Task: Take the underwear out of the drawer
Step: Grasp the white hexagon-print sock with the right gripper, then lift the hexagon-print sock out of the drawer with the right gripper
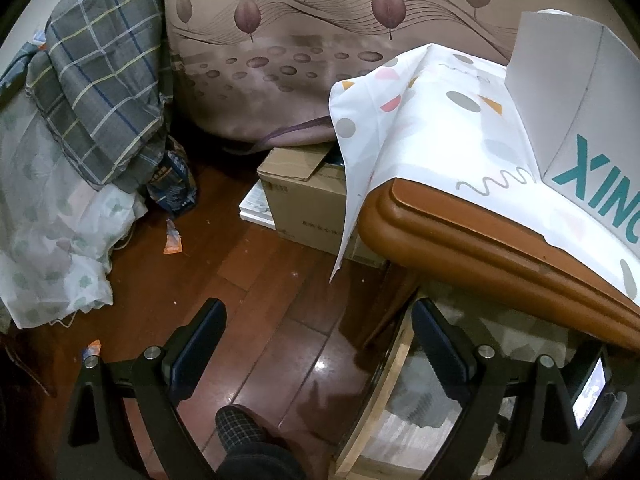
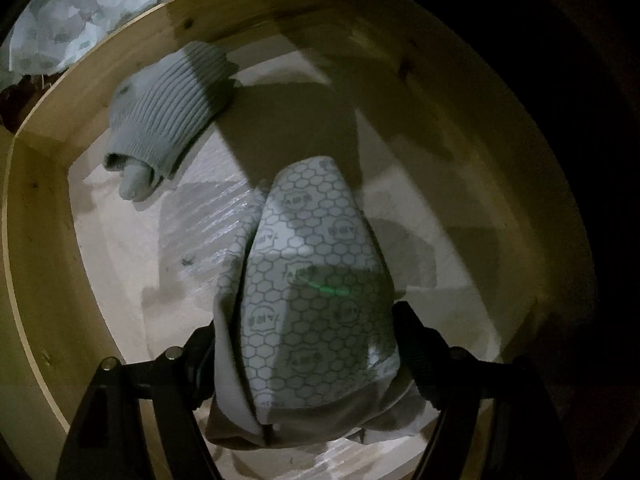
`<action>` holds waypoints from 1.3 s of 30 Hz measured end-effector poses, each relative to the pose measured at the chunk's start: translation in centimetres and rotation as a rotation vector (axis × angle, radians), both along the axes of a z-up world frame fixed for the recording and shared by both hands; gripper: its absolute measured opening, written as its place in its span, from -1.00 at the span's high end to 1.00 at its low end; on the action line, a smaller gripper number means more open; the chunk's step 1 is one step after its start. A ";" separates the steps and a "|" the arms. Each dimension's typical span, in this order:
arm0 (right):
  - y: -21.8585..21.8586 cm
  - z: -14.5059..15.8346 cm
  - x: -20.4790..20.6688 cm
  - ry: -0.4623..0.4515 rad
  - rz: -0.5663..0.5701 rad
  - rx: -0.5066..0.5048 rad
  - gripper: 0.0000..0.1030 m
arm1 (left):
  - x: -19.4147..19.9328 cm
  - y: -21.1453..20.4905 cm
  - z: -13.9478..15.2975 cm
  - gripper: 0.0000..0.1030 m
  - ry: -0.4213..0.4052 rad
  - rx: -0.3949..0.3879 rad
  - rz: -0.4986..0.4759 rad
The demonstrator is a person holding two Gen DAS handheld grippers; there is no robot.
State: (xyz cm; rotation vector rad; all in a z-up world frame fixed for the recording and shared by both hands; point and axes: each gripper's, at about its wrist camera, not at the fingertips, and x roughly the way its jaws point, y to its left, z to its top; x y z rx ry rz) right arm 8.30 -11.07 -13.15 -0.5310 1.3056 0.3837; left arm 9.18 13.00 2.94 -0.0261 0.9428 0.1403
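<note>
Wooden drawer point(image 2: 44, 216) holds one patterned underwear point(image 2: 316, 280) between the spread right gripper point(image 2: 308, 364), apparently unpinched; one ribbed sock point(image 2: 168, 116).

We see the underwear point(image 2: 316, 280), pale fabric printed with a grey hexagon pattern, bunched into a tall folded mound at lower centre of the right wrist view. It sits inside the open drawer point(image 2: 44, 240), a light wooden box with a whitish floor, whose walls curve around the frame's left and top.
</note>
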 end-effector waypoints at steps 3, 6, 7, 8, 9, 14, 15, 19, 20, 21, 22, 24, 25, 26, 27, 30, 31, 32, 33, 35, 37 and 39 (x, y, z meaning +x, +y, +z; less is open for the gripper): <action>-0.7 0.0 -0.3 0.006 0.002 0.019 -0.25 | 0.0 0.0 0.0 -0.80 -0.004 -0.007 -0.003; -0.8 0.0 -0.5 0.008 0.029 -0.007 0.03 | -0.1 -0.1 0.0 -0.80 -0.005 -0.004 -0.009; -0.8 0.1 -0.5 0.008 0.032 -0.016 0.12 | 0.0 -0.1 -0.1 -0.80 -0.004 -0.003 -0.010; -0.9 0.3 -0.5 0.005 0.031 -0.023 0.16 | 0.0 -0.2 -0.1 -0.80 -0.005 -0.005 -0.012; -0.8 0.6 -0.7 0.003 0.027 -0.031 0.24 | 0.1 -0.2 -0.1 -0.80 -0.004 -0.005 -0.011; -0.5 2.4 -1.8 0.010 0.022 -0.066 0.39 | -0.1 -0.2 -0.4 -0.80 0.011 -0.024 -0.007; -0.5 2.7 -2.1 0.007 0.028 -0.085 0.39 | -0.1 -0.3 -0.4 -0.80 0.011 -0.022 -0.008; -0.5 4.5 -2.9 -0.006 0.014 -0.090 0.40 | 0.0 -0.6 -0.5 -0.80 0.012 -0.020 -0.008; -0.6 5.0 -3.2 -0.013 0.011 -0.087 0.40 | 0.0 -0.6 -0.6 -0.80 0.014 -0.022 -0.008; -0.5 5.2 -3.2 -0.019 0.005 -0.081 0.40 | -0.1 -0.6 -0.6 -0.80 0.015 -0.022 -0.008; -0.6 5.8 -3.5 -0.023 -0.002 -0.079 0.40 | -0.1 -0.6 -0.7 -0.80 0.017 -0.022 -0.009; -1.0 7.0 -4.1 -0.044 -0.018 -0.068 0.40 | -0.1 -0.7 -0.7 -0.80 0.017 -0.026 -0.014; -1.2 7.6 -4.4 -0.050 -0.034 -0.056 0.40 | -0.1 -0.8 -0.7 -0.80 0.016 -0.025 -0.016; -1.4 8.2 -4.7 -0.064 -0.055 -0.043 0.40 | -0.2 -0.9 -0.8 -0.80 0.019 -0.019 -0.020; -0.9 8.1 -4.8 -0.076 -0.076 -0.031 0.40 | -0.2 -1.1 -0.8 -0.80 0.019 -0.017 -0.023; -1.6 9.6 -5.9 -0.120 -0.171 0.031 0.40 | -0.3 -1.3 -0.9 -0.80 0.018 -0.005 -0.029; -2.0 10.1 -6.3 -0.135 -0.208 0.057 0.40 | -0.3 -1.6 -1.0 -0.80 0.018 -0.003 -0.034; -2.4 10.1 -6.4 -0.150 -0.235 0.078 0.40 | -0.3 -1.7 -1.1 -0.80 0.021 -0.003 -0.037; -2.9 10.5 -6.9 -0.174 -0.284 0.100 0.40 | -0.3 -1.7 -1.1 -0.80 0.022 -0.001 -0.039; -3.6 10.4 -7.6 -0.200 -0.356 0.153 0.40 | -0.3 -2.2 -1.3 -0.80 0.026 0.010 -0.052; -4.4 9.9 -7.9 -0.240 -0.441 0.203 0.40 | -0.3 -2.6 -1.5 -0.80 0.031 0.017 -0.065; -4.9 9.1 -8.4 -0.290 -0.520 0.239 0.40 | -0.4 -3.4 -1.8 -0.80 0.038 0.018 -0.088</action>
